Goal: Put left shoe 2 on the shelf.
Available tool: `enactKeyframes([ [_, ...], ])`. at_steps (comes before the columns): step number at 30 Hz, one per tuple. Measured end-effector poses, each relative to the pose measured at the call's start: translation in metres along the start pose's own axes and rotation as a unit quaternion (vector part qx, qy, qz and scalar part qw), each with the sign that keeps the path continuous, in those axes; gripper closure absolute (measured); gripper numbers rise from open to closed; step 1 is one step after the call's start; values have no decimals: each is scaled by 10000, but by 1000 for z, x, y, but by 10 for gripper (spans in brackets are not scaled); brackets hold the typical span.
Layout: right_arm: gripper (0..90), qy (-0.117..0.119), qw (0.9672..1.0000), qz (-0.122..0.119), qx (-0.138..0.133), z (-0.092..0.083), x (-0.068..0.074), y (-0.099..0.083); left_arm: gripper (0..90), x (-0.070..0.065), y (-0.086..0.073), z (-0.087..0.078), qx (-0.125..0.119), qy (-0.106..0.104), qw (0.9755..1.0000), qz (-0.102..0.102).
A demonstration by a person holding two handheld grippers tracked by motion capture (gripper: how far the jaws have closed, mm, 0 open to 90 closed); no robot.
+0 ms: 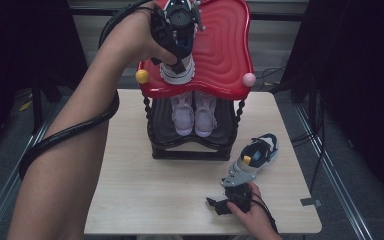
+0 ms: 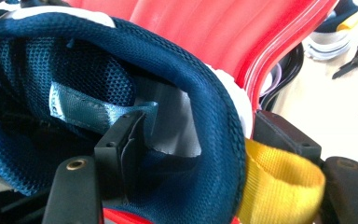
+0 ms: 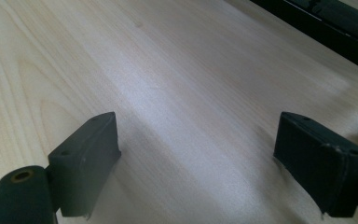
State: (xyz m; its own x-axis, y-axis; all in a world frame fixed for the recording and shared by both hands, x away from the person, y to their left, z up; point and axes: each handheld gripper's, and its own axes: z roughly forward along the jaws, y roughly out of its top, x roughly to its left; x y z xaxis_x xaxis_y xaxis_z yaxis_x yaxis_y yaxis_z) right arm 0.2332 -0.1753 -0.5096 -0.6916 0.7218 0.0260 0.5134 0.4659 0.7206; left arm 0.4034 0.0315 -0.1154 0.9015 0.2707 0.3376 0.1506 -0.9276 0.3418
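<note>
A navy and white shoe [image 1: 177, 72] stands on the red top shelf [image 1: 225, 55] of a small rack. My left gripper [image 1: 180, 60] reaches down over its heel. In the left gripper view the left gripper [image 2: 200, 135] straddles the padded navy heel collar [image 2: 214, 107]: one jaw is inside the shoe, the other outside by the yellow pull tab [image 2: 279, 186]. The jaws stand apart without pressing on the collar. A matching shoe [image 1: 252, 157] lies on the table to the right. Just in front of its toe my right gripper [image 1: 220, 205] rests open, nothing between its jaws [image 3: 196, 144].
A pair of lilac shoes [image 1: 194, 112] sits on the rack's black lower shelf [image 1: 190, 150]. A yellow knob [image 1: 142, 76] and a pink knob [image 1: 249, 79] mark the red shelf's front corners. The light wooden table [image 1: 155, 190] has bare room at front left.
</note>
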Motion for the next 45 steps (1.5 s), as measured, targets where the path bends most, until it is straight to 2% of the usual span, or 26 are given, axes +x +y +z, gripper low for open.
enactKeyframes([
  [4, 132, -6, 10000, -9, -6, 0, 0, 0, 298, 0, 1, -2, -54, -79, 9994, -347],
  [16, 132, 0, 10000, -5, -3, 0, 0, 0, 256, 2, 2, -11, -153, -244, 9953, -921],
  [24, 132, -4, 10000, -14, -10, 0, 0, 0, 254, 5, 1, -26, -127, -194, 9952, -956],
  [29, 132, 1, 10000, -2, -1, 0, 0, 0, 257, 6, -5, -33, -46, -244, 9944, -1030],
  [36, 132, 2, 10000, -2, -5, 0, 0, 0, 250, 8, -19, -46, 56, -257, 9929, -1161],
  [45, 131, 2, 10000, -2, -4, 0, 0, 0, 235, 7, -36, -48, 126, -354, 9910, -1282],
])
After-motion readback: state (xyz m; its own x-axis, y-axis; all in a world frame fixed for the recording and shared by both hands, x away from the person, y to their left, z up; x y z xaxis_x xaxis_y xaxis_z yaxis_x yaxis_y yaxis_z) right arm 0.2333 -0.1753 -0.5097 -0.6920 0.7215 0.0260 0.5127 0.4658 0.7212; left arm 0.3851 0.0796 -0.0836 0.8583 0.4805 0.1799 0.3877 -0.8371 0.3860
